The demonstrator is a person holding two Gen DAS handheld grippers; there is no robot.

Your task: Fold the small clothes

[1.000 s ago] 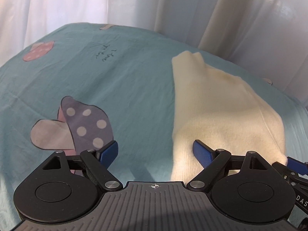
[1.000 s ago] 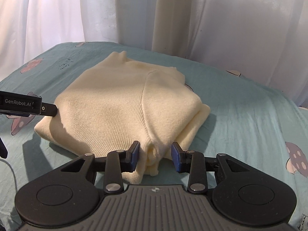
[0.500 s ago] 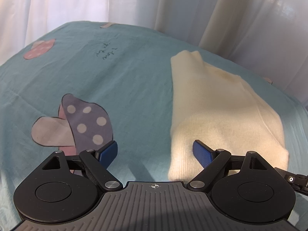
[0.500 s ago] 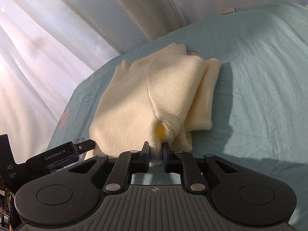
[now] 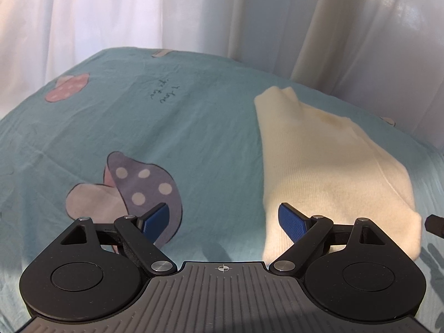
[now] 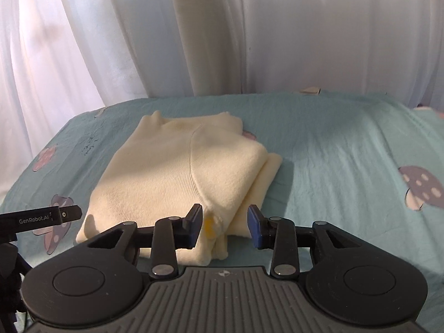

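- Cream sweater (image 6: 177,177) lying folded into a thick stack on the teal sheet (image 6: 347,149), in front of the white curtain (image 6: 305,33).
- Right gripper (image 6: 224,219) just above the stack's near edge, jaws opening; a yellow tag and the folded edge sit between the pads, apparently untouched, so nothing gripped.
- Left gripper (image 5: 224,217) wide open and empty, hanging over the sheet at the sweater's left edge; right pad over the knit, left pad over a mushroom print (image 5: 133,183).
- Step in hand, as a guess: letting go after a fold, with the stack looking nearly finished.
- Next move probably calls for backing the right gripper clear without snagging the layers, then squaring the loose right-hand layers or setting the stack aside.
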